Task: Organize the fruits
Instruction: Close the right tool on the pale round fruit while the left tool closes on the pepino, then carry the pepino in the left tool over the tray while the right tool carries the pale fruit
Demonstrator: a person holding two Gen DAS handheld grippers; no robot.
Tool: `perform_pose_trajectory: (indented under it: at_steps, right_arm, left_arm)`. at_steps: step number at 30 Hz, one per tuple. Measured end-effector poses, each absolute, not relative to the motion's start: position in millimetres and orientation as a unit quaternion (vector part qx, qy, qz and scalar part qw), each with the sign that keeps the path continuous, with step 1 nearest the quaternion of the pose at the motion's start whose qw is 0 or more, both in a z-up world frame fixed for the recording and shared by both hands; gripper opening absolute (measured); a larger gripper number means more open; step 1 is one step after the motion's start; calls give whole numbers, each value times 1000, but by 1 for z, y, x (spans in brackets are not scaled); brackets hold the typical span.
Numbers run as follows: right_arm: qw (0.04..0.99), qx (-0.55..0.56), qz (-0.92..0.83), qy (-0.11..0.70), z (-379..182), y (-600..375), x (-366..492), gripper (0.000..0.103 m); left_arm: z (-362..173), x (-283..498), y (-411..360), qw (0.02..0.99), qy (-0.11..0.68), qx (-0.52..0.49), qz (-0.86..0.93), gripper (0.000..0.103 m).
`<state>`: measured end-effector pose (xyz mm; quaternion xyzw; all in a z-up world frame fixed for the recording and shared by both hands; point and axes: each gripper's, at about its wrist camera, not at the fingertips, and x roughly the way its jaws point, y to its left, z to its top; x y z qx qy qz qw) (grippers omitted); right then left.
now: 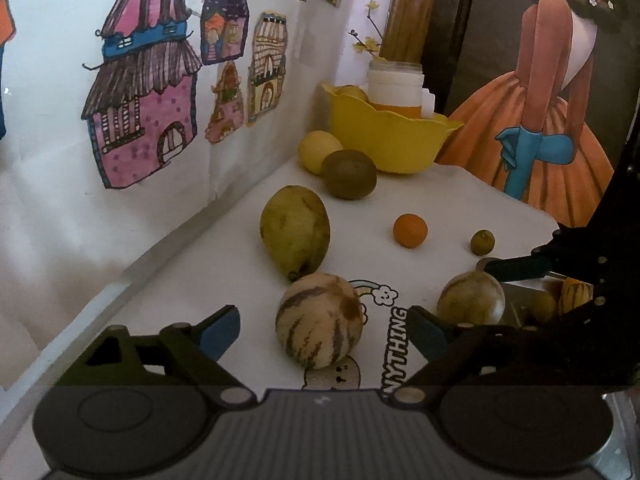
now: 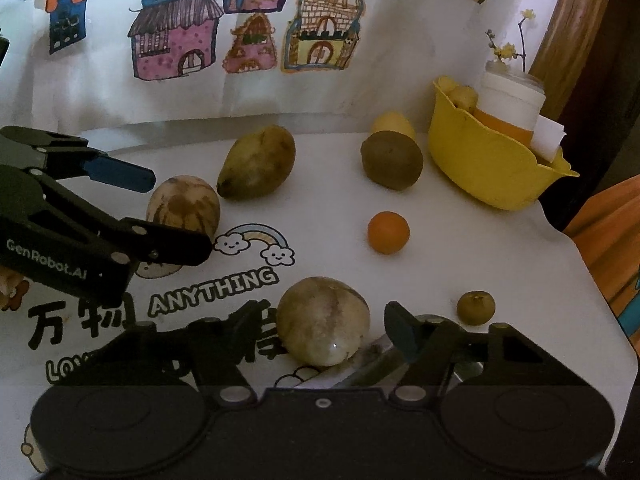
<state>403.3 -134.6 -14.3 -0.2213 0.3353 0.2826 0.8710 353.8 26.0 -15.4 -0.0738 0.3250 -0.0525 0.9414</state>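
White tabletop [image 2: 460,248], bare at frame centre, ending at a rounded edge on the right. Left gripper [image 1: 320,330] spread around a striped melon [image 1: 319,320], no contact visible. Right gripper [image 2: 324,332] spread around a pale melon [image 2: 323,320]; left pad hidden in shadow. Mango [image 2: 258,162] long axis slanting toward upper right. Yellow bowl [image 2: 488,168] upper right.

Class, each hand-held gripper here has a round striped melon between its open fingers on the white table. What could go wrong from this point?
1. The left hand-held gripper straddles a striped melon; being round, it might squirt forward into the green mango.
2. The right hand-held gripper brackets the pale melon, which may roll towards the small green fruit near the table edge.
3. The two grippers sit close together and could collide.
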Motion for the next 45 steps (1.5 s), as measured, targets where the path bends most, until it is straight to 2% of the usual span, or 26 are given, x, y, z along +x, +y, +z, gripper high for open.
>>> perform_pose_trajectory:
  at_steps: [3,9,15,19,24,33,45]
  right_arm:
    - [867,-221,285,343,-16,-134,405,57]
    - [865,-211,286,353,-17,-135,409,53]
    - [865,-197,288,360,-17,-138,413,53]
    - [866,-202,286,358,-17,-137,411,52]
    - [865,-203,291,355,-17,-137,409,52]
    - [865,-183,319,342,-8,-138,395,51]
    - [876,-184,325,304,25,-147,357,51]
  left_arm:
    - [-16,356,26,940,327,-76,-54,85]
    - [-19,359,27,939,330,-83,-54,78]
    - [-23,361,29,937,335,-90,-52,65]
    - [-23,362,31,935,336,-98,-53,62]
    - [-22,361,29,937,337,-85,-47,51]
    - [-15,344,30,936,333,-100,-48,50]
    - [24,309,24,947,304,-90,-50,50]
